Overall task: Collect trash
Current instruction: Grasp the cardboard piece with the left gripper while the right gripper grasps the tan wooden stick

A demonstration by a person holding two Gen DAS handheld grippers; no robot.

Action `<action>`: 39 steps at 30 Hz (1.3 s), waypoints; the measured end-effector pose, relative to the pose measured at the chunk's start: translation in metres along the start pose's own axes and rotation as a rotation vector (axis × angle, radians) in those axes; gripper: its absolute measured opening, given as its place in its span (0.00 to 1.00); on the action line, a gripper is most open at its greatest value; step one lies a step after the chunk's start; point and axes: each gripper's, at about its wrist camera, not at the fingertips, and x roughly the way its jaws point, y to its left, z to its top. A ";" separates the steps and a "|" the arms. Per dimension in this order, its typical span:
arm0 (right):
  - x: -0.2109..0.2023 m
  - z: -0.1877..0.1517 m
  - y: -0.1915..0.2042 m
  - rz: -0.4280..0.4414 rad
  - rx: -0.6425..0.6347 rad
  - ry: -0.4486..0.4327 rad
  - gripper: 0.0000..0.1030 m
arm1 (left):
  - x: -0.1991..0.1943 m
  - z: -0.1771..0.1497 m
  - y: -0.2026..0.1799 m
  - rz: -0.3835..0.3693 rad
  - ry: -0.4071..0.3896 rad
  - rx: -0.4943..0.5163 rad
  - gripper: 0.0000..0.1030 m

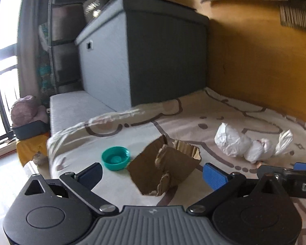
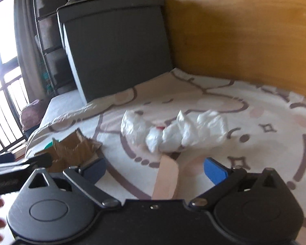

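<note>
I hold two tools over a bed covered by a cream cartoon-print sheet (image 1: 224,110), and by my reading the trash collecting has barely begun: all the trash I can see lies loose on the bed and neither tool holds anything. My left tool (image 1: 153,172) has its blue pads spread wide, and one torn piece of brown cardboard (image 1: 165,169) lies between them at twelve o'clock, not gripped. One teal plastic cap (image 1: 115,158) rests just beside the cardboard at ten o'clock. My right tool (image 2: 154,170) is equally wide open and empty, aimed at one crumpled white plastic bag (image 2: 173,130) ahead at twelve o'clock. One flat tan strip (image 2: 166,179) lies between its pads. That makes four pieces left to gather. I see no bin in either view.
</note>
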 end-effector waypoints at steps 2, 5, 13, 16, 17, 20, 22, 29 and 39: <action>0.003 -0.003 -0.001 -0.003 -0.007 0.006 0.91 | 0.012 0.001 -0.002 -0.024 0.019 0.013 1.00; 0.009 -0.006 0.000 0.002 -0.018 0.023 0.82 | 0.028 0.001 -0.006 -0.030 0.034 0.020 1.00; 0.016 -0.009 -0.002 0.020 -0.008 0.069 0.56 | 0.056 0.002 -0.019 -0.022 0.086 0.027 1.00; 0.016 -0.009 -0.003 -0.001 -0.008 0.070 0.45 | 0.061 0.004 -0.019 -0.029 0.095 0.015 1.00; 0.016 -0.009 -0.004 -0.006 -0.004 0.070 0.41 | 0.063 0.005 -0.018 -0.036 0.096 0.004 1.00; 0.015 -0.009 -0.007 -0.024 -0.003 0.072 0.29 | 0.066 0.007 -0.018 -0.046 0.100 -0.004 0.96; 0.015 -0.009 -0.009 -0.024 0.000 0.072 0.29 | 0.069 0.008 -0.021 -0.051 0.104 0.007 0.84; 0.014 -0.009 -0.012 -0.009 0.008 0.072 0.27 | 0.064 0.008 -0.024 -0.068 0.094 0.021 0.63; 0.004 -0.005 -0.011 0.037 -0.003 0.040 0.26 | 0.027 0.009 -0.011 -0.053 0.064 -0.043 0.59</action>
